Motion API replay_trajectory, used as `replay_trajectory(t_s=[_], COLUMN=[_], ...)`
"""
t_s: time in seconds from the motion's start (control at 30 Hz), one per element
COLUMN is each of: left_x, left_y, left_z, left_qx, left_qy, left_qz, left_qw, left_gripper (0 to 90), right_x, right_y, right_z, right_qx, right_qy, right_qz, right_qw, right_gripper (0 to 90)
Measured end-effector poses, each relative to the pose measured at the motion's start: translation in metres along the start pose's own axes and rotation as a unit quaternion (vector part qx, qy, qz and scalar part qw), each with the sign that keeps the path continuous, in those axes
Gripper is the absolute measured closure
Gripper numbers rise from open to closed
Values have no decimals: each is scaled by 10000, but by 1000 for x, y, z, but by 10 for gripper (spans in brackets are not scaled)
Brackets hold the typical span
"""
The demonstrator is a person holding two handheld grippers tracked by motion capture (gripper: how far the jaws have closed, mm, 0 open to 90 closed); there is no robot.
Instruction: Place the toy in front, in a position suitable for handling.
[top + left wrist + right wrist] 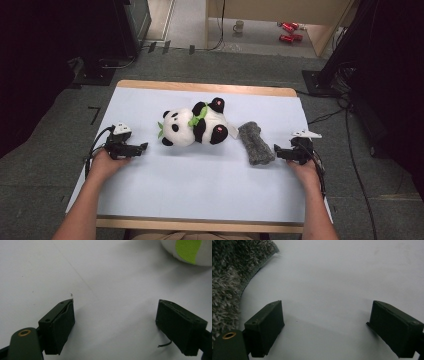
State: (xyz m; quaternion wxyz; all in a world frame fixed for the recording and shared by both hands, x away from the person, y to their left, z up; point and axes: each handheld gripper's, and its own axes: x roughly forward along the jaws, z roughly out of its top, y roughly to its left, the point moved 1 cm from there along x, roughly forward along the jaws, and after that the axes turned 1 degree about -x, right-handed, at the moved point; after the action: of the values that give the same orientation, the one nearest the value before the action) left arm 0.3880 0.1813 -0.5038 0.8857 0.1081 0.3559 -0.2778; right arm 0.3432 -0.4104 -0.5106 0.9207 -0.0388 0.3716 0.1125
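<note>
Forearms enter from the bottom of the high view, each hand carrying a gripper over the white bench [200, 190], the largest thing in frame. At upper centre lies the plush panda [196, 128], on its back with a green leaf collar, head toward the left. Just right of it, apart from it, rests the smaller grey shaggy cloth [255, 143], rolled lengthwise.

At centre left, the left gripper [141, 148] points toward the panda's head, near it but not touching. In the left gripper view its jaws stand wide with bare bench between them, and the panda's white body with its green patch sits in the upper right corner [190, 251].

At centre right, the right gripper [276, 151] sits just beside the cloth's lower end. In the right gripper view its jaws are also wide and hold nothing, with the cloth along the left edge [229, 277].

My reading: this is the approach stage, with nothing grasped. Next, each gripper would need to move inward until its jaws straddle its target, then close.
</note>
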Motion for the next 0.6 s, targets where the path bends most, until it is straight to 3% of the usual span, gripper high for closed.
replay_trajectory(t_s=[0.6], left_x=[0], left_y=[0], left_z=[0], left_qx=[-16], left_qy=[12], left_qz=[-11], left_qw=[10000], left_gripper=[152], right_x=[0], right_y=[0], right_z=[0], right_qx=[1], right_qy=[-1], right_qz=[-9], right_qw=[10000], right_gripper=[114])
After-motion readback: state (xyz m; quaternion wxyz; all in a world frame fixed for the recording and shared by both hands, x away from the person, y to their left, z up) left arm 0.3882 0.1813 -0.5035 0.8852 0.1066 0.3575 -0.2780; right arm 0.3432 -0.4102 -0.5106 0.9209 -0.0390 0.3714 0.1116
